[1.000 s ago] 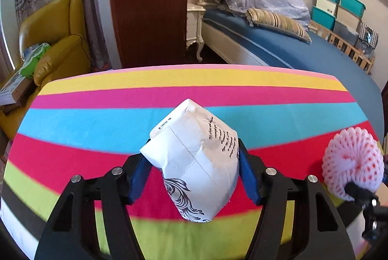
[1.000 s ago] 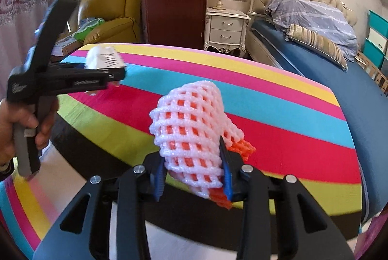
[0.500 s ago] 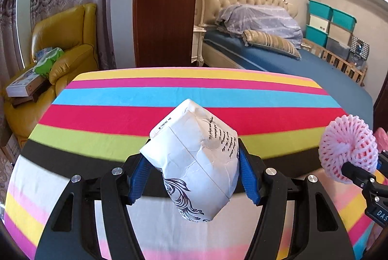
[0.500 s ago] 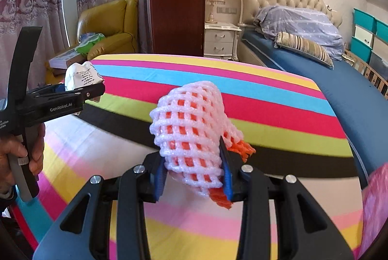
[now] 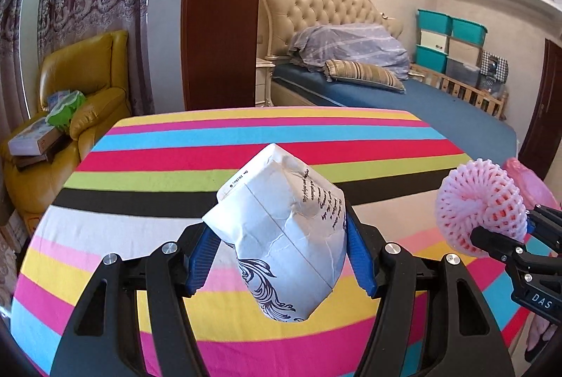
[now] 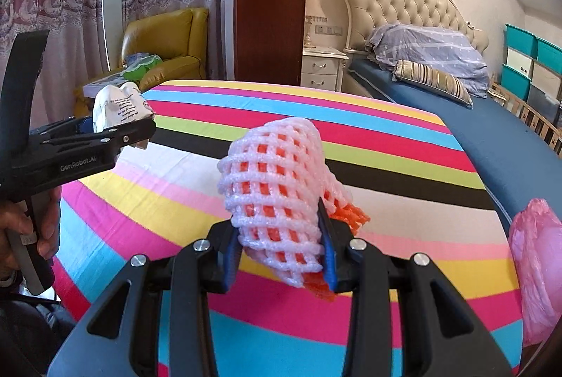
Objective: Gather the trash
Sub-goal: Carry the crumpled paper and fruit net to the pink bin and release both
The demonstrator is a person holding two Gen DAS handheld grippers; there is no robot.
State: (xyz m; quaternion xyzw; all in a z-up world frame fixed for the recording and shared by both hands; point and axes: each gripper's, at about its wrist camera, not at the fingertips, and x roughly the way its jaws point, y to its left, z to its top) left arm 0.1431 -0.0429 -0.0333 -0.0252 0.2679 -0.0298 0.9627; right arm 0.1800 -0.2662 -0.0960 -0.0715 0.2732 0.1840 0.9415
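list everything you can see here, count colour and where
paper bag: 1, white with black print, crumpled, clamped in left gripper
foam net: 1, white over orange, clamped in right gripper
plastic bag: 1, pink, right edge beside the striped surface
striped cloth: 1, multicolour, below both grippers
armchair: 1, yellow, far left, boxes on it
bed: 1, blue sheet, beige headboard, behind
storage bins: several, teal and grey, far right wall
nightstand: 1, white, beside bed
left gripper: black, blue pads
right gripper: black, blue pads
hand: 1, holding left gripper's handle
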